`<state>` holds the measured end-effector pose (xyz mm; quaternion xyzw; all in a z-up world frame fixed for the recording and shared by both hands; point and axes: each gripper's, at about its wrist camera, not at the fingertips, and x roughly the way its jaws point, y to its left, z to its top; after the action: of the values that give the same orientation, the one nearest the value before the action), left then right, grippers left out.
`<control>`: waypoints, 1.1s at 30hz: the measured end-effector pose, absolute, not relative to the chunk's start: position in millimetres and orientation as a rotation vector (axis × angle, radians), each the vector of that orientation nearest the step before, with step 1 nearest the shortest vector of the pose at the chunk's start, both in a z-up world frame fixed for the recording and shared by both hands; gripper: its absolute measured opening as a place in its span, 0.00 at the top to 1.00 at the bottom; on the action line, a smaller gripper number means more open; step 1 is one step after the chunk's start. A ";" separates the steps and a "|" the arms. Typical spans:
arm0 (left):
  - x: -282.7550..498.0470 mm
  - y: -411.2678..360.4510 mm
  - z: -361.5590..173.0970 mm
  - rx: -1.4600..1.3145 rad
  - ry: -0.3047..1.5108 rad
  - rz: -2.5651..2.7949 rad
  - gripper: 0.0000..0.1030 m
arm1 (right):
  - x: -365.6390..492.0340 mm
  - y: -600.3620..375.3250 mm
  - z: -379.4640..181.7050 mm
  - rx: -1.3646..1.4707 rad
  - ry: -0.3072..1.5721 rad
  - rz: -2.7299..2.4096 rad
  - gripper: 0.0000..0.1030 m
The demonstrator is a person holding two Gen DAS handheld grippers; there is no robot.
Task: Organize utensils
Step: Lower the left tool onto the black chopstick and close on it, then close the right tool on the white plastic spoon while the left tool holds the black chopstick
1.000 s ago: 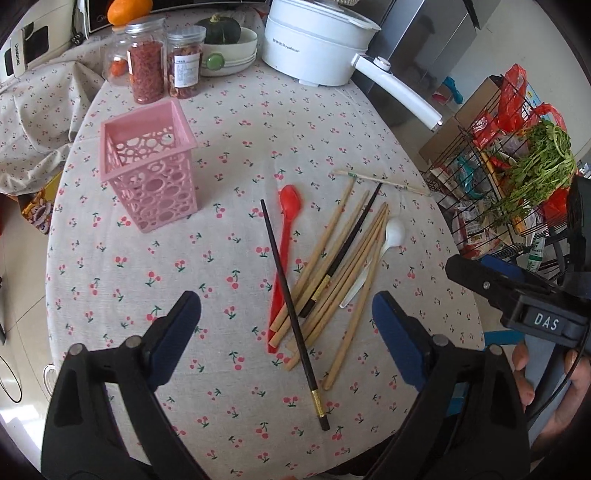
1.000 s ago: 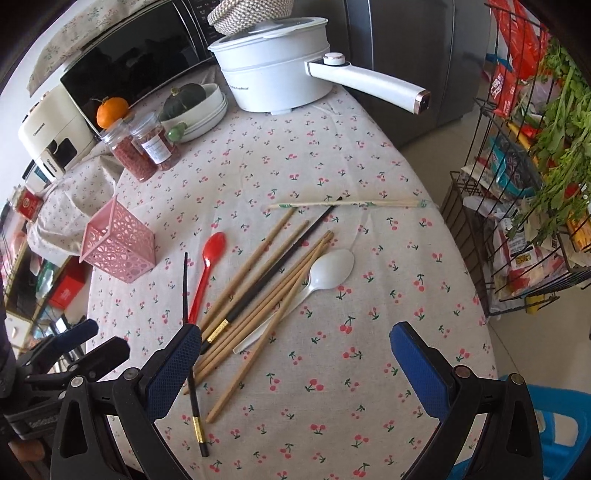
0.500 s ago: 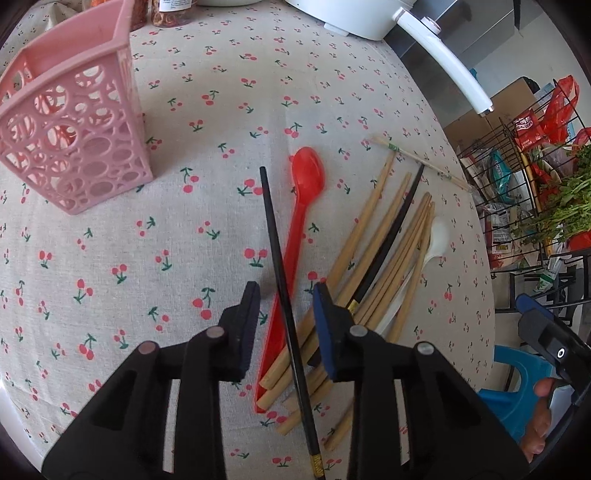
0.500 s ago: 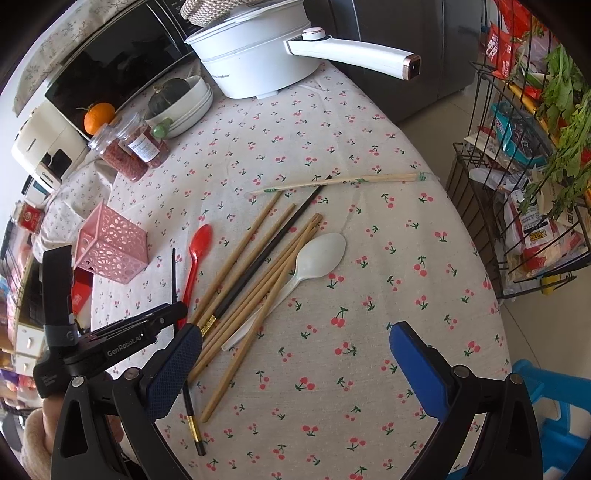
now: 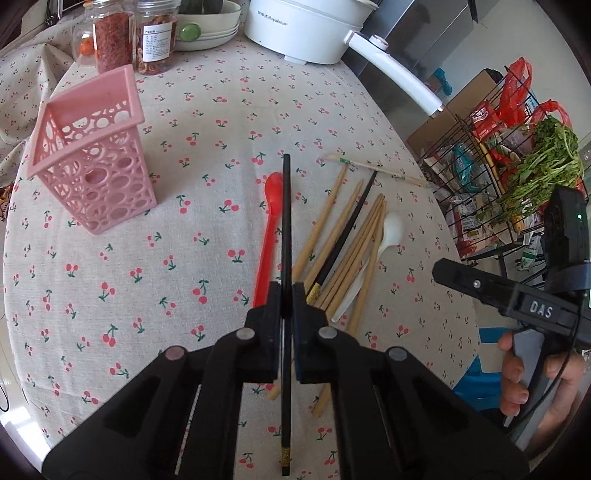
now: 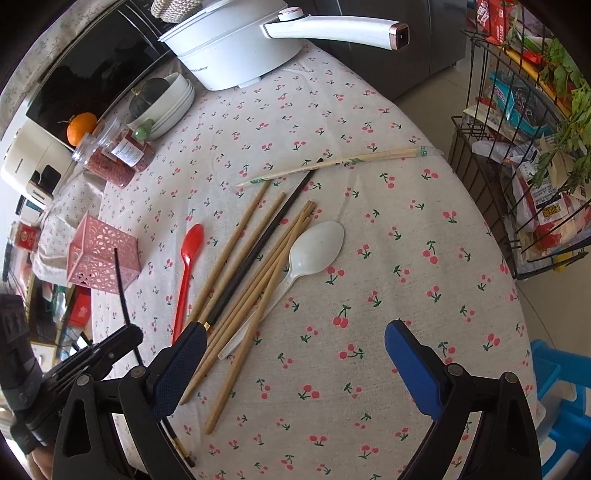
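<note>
My left gripper (image 5: 286, 291) is shut on a black chopstick (image 5: 286, 206), which points away from me above the red spoon (image 5: 269, 229). The right wrist view shows that gripper (image 6: 122, 339) holding the chopstick (image 6: 122, 284) tilted up in front of the pink basket (image 6: 99, 258). My right gripper (image 6: 295, 343) hovers low over the cloth. Its jaws are closing but still wide, and the pads press on nothing. Bamboo chopsticks (image 6: 258, 273), a second black chopstick (image 6: 266, 240) and a white spoon (image 6: 314, 251) lie by its left finger.
A wrapped pair of chopsticks (image 6: 347, 162) lies beyond the pile. At the table's far end stand a white pot (image 5: 306, 26), jars (image 5: 110, 40) and bowls (image 6: 173, 99). Off the right edge are a wire rack (image 5: 517, 166) with greens and a blue stool (image 6: 565, 387).
My left gripper came down over the black chopstick, shut on it and raised its far end off the cloth. My right gripper sank closer to the table.
</note>
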<state>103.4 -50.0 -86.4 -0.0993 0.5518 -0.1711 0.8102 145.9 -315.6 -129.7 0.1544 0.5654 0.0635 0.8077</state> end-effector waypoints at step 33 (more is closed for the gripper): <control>77.1 -5.7 -38.1 -0.267 1.004 -0.392 0.94 | 220.9 -302.6 -174.2 0.302 1.324 -0.010 0.66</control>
<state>77.1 -5.7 -38.0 -0.1266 0.4766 -0.1859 0.8499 220.9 -302.6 -174.2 0.1398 0.6123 -0.0044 0.7781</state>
